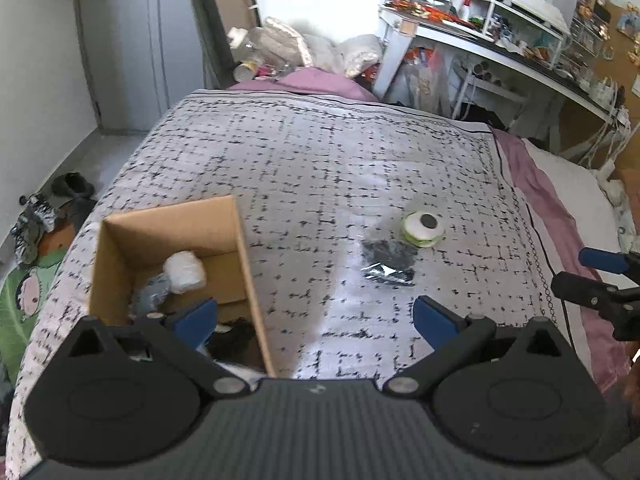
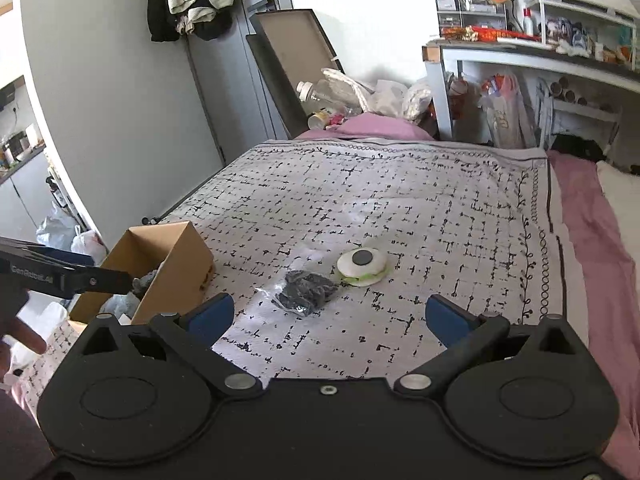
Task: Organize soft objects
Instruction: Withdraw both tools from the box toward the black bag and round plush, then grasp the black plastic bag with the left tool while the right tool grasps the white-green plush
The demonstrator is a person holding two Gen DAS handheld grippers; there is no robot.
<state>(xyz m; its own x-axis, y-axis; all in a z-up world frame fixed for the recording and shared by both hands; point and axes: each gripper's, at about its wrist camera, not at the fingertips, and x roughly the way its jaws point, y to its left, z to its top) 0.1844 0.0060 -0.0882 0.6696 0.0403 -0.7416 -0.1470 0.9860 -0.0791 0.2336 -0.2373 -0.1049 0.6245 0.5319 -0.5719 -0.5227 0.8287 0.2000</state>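
Note:
A cardboard box (image 1: 240, 240) (image 2: 180, 264) stands open on the bed at the left, holding a white soft roll (image 1: 184, 272), a grey soft item (image 1: 150, 294) and something dark. A black item in clear plastic (image 1: 388, 266) (image 2: 306, 292) lies on the patterned bedspread, with a round white-and-green plush eye (image 1: 423, 227) (image 2: 362, 266) just beyond it. My left gripper (image 1: 316, 320) is open and empty, over the box's right wall. My right gripper (image 2: 330, 316) is open and empty, just short of the bagged item; it also shows at the left wrist view's right edge (image 1: 596, 276).
The bedspread (image 2: 400, 200) covers a bed with a pink sheet (image 2: 592, 240) along its right side. A desk with cluttered shelves (image 2: 540, 52) stands at the far right. Bottles and bags (image 2: 352, 96) pile at the bed's far end. Shoes (image 1: 48, 208) lie on the floor at left.

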